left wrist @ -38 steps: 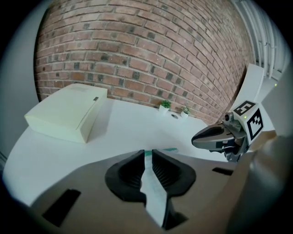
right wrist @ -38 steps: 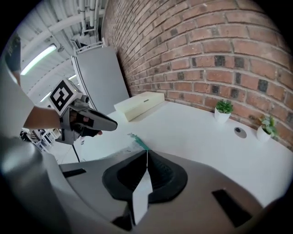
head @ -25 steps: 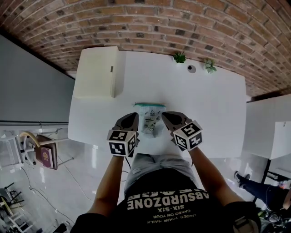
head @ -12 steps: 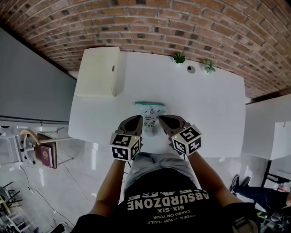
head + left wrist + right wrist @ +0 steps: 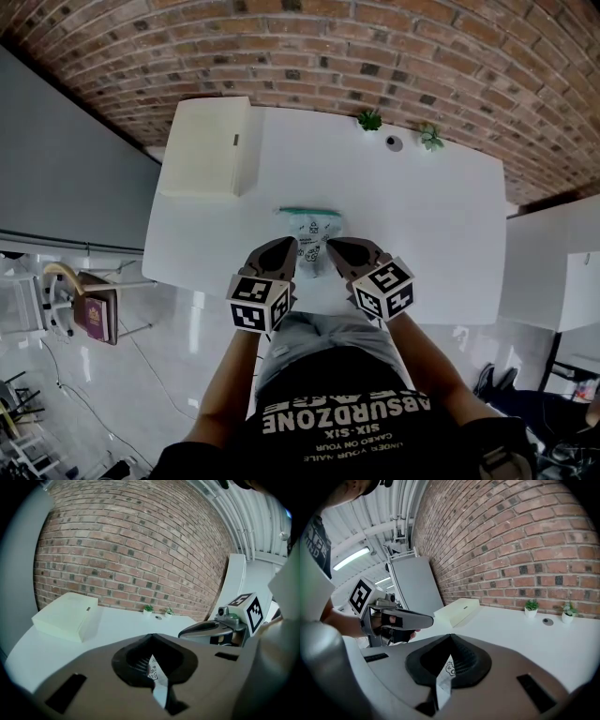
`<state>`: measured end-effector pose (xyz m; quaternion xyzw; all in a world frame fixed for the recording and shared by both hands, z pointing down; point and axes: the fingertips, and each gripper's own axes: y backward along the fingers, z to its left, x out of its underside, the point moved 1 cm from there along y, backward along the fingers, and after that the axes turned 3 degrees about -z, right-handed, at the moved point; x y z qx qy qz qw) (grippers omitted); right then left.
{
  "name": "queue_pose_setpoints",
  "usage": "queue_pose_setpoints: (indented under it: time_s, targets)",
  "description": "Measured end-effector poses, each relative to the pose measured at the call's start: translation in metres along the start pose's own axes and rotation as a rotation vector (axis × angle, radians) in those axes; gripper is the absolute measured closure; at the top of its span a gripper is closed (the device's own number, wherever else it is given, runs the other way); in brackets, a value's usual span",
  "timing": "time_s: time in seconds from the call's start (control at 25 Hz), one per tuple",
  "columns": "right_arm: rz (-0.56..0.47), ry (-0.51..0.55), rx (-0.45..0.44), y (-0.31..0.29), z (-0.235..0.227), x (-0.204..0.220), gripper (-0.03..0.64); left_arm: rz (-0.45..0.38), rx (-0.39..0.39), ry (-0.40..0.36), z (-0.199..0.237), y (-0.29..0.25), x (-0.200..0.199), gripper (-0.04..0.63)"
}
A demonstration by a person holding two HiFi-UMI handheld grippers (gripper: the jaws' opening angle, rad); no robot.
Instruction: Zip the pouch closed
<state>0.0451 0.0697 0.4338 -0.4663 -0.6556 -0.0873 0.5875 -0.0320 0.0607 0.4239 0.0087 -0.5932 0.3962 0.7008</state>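
A clear pouch [image 5: 317, 232] with printed figures and a teal zip strip [image 5: 309, 212] along its far edge is over the near part of the white table [image 5: 422, 216]. My left gripper [image 5: 290, 247] is at its left side and my right gripper [image 5: 330, 247] at its right side. Both are shut, each with a thin edge of the pouch pinched in the seam of its jaws. That printed sliver of pouch [image 5: 153, 670] shows in the left gripper [image 5: 151, 637] view, and the pouch [image 5: 446, 672] shows likewise in the right gripper [image 5: 450, 637] view. Each gripper view also shows the other gripper.
A flat cream box [image 5: 204, 148] lies at the table's far left. Two small potted plants [image 5: 370, 119] [image 5: 432, 136] and a small round disc [image 5: 395, 142] stand along the far edge by the brick wall. Another white table [image 5: 562, 272] is at the right, a chair [image 5: 84, 314] at lower left.
Both grippers have drawn a little closer together and toward the person, still pinching the pouch. Over the last half second almost nothing has shifted.
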Motion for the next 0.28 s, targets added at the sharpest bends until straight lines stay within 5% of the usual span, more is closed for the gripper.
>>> queue_pose_setpoints:
  time_s: [0.28]
  targets:
    - [0.001,0.001,0.0,0.0051,0.0,0.0023,0.62,0.002,-0.004,0.009,-0.0018,0.001,0.0032,0.589]
